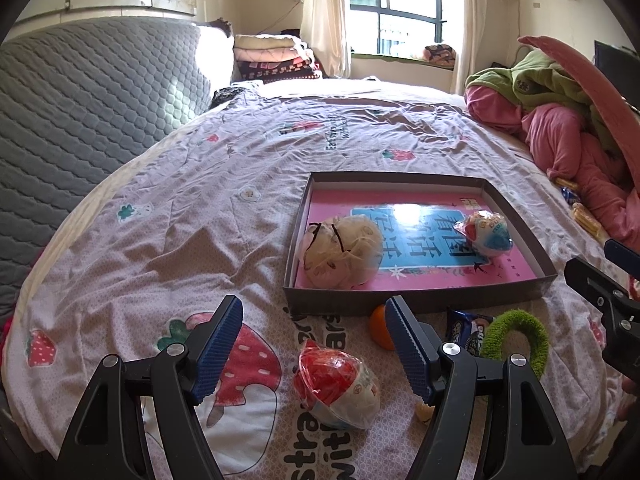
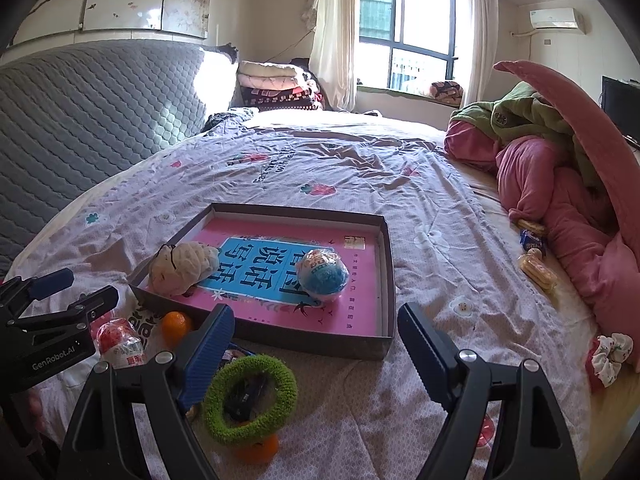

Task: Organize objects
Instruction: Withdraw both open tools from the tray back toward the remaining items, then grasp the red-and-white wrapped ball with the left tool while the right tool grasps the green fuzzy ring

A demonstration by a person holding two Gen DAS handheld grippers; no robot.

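While both claws hang wide apart and grip nothing, the shallow cardboard tray sits on the bed, whose thin cotton sheet is creased and printed with strawberries. The tray has dark grey walls and a glossy pink floor with a blue panel of characters. Inside it, at the near left corner, lies a lumpy cream mesh ball with thin black cords across it; toward the right lies a blue egg toy sealed in shiny crinkled wrap.

The left claw shows ribbed blue pads on black arms, and between them on the sheet rests a red egg toy, rounded, in clear wrinkled plastic, touching neither pad. Just past the right pad, against the tray's near wall, sits a smooth orange. Right of it lie a glossy dark snack packet and a fuzzy green ring.

From the right wrist view, the right claw spreads over bare sheet near the tray's near right corner. The green ring sits beside its left pad, resting over a second orange. Far right, a pink fleece blanket is bunched with a green one, with wrapped biscuits beside it and a floral cloth scrunchie nearer. A quilted grey headboard rises on the left.
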